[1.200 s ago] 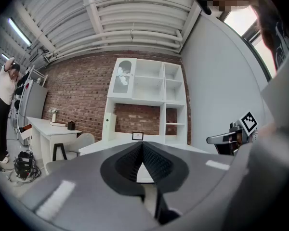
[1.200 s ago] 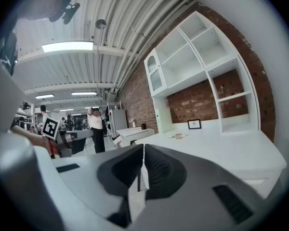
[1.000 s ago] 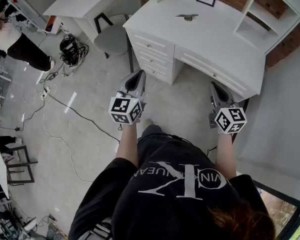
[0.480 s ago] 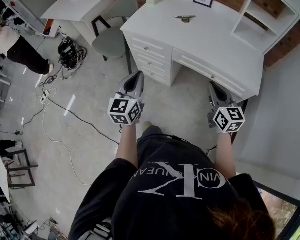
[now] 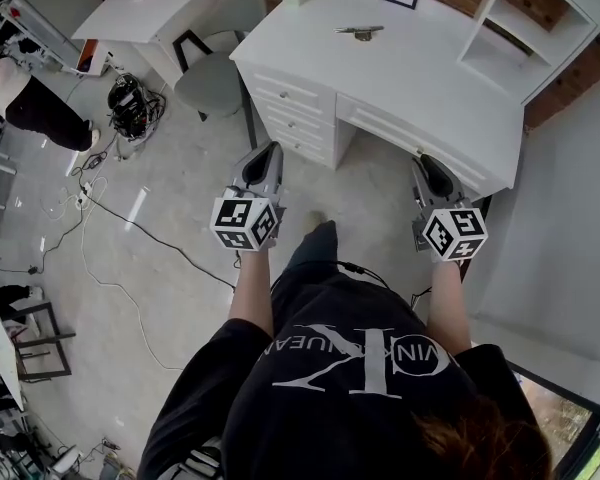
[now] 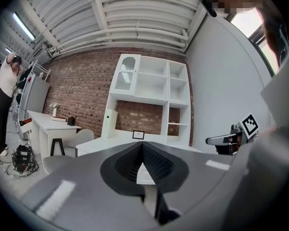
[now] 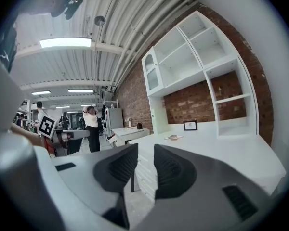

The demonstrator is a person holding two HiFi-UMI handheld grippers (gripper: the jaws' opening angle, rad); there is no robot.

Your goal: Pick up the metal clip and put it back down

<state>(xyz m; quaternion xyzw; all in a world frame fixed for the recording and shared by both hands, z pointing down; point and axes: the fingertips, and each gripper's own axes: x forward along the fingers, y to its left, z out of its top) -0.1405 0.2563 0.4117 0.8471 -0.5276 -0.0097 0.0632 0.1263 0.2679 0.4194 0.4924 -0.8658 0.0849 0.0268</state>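
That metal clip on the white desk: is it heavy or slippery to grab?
The clip looks small and thin, so probably light. Being metal, it is likely stiff and perhaps slippery. It lies low on the desk, so rolling seems unlikely.

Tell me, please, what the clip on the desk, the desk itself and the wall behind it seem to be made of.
Clip: probably metal, a thin grey-silver shape with a dull sheen, though too small to be sure. Desk: looks like painted wood or board, smooth matte white with panelled drawers. Wall: exposed red-brown brick, with visible mortar courses.
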